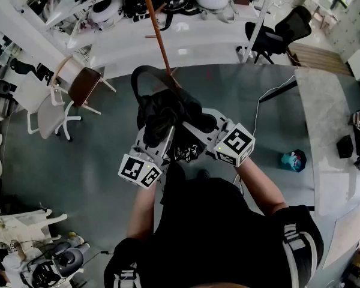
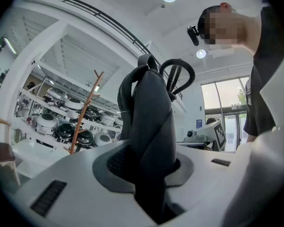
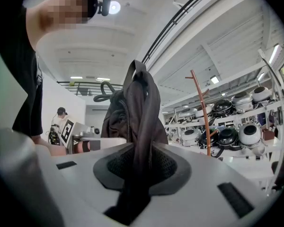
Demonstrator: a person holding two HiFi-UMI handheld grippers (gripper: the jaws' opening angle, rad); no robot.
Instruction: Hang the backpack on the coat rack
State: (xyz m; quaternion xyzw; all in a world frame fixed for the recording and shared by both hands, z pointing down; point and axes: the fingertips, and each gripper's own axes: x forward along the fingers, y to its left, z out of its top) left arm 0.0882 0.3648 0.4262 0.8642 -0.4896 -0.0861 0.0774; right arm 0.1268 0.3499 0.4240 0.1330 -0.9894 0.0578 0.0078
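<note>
A black backpack (image 1: 168, 114) hangs bunched between my two grippers in the head view, its top loop (image 1: 145, 75) arching up to the left of the rack pole. My left gripper (image 1: 158, 138) is shut on a fold of the backpack (image 2: 151, 141). My right gripper (image 1: 199, 123) is shut on another fold of the backpack (image 3: 139, 141). The brown wooden coat rack (image 1: 159, 35) stands just beyond the bag, its pole rising from behind it. That coat rack (image 2: 83, 112) shows left of the bag in the left gripper view, and the coat rack (image 3: 202, 112) stands right of the bag in the right gripper view.
A white curved shelf unit (image 1: 186, 32) with round helmets runs behind the rack. A chair (image 1: 78, 89) stands at the left, a black office chair (image 1: 276, 32) at the right. A grey table (image 1: 327, 137) lies on the right, a blue object (image 1: 294, 159) on the floor beside it.
</note>
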